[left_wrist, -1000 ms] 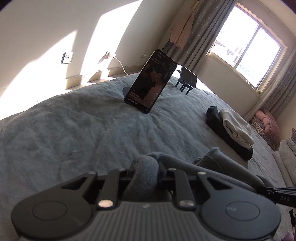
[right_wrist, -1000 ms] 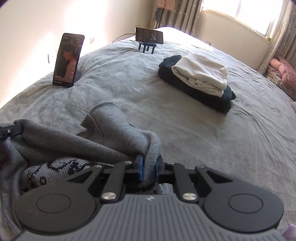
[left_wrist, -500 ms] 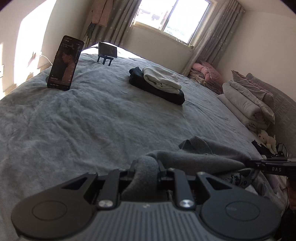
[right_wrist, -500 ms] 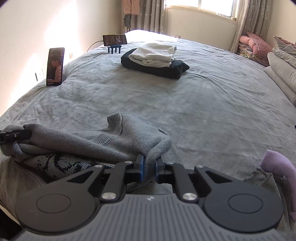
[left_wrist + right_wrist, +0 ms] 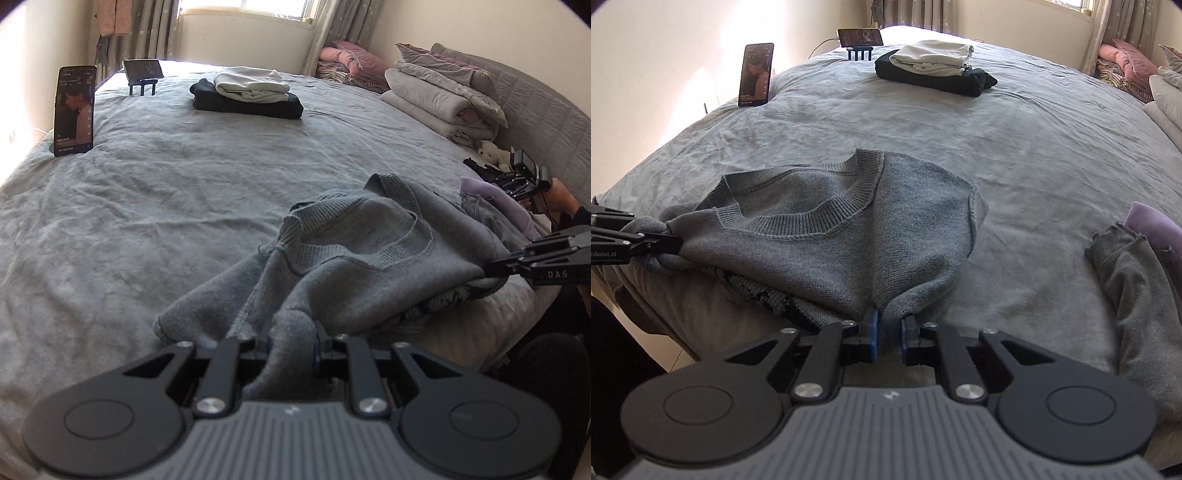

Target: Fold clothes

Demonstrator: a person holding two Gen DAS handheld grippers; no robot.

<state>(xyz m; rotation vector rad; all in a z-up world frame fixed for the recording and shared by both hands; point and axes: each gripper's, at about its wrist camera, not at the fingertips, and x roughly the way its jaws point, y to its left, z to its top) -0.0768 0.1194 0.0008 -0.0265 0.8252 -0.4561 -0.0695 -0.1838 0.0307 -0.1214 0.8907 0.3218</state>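
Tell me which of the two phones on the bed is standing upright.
The nearer phone, by the bed's left edge, stands tall in portrait. The farther phone lies sideways in landscape on a small dark stand.

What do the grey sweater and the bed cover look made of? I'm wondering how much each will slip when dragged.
The grey sweater looks like a soft knit, probably wool or acrylic: ribbed neckline, visible stitches, matte fuzzy surface. The bed cover looks like a thin woven sheet, maybe brushed cotton or microfibre: fine creases, slight sheen in sunlight. Both guesses rest on looks alone.
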